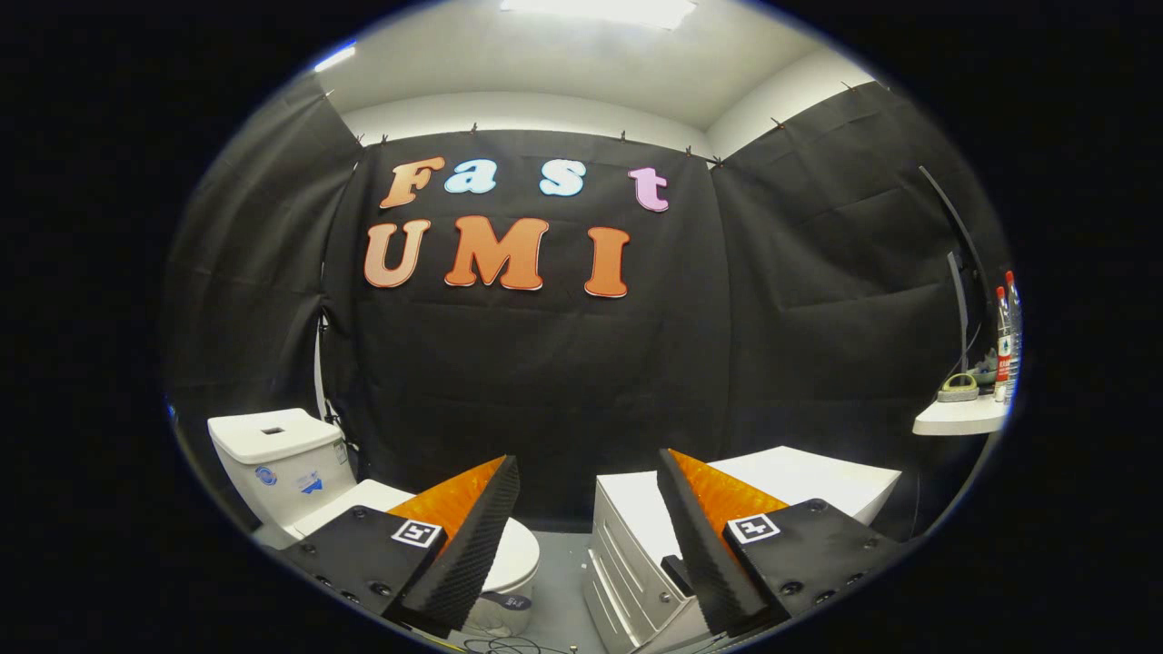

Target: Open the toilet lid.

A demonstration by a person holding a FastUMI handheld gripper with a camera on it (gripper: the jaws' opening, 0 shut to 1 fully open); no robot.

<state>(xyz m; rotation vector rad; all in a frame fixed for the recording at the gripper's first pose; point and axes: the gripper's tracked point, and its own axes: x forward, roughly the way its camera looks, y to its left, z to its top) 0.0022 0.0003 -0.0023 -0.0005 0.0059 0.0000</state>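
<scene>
A white toilet stands low to the left, its tank (277,454) against the cloth wall. Its lid (518,554) lies down flat over the bowl, partly hidden behind my left finger. My gripper (589,468) is held well above and short of the toilet, open, with a wide gap and nothing between the fingers. The left finger (472,536) overlaps the lid in the view without touching it.
A white drawer cabinet (636,536) stands right of the toilet, behind my right finger. At the far right a white shelf (959,418) carries bottles (1004,336) and a small item. Grey floor (563,581) runs between toilet and cabinet, with cables near me.
</scene>
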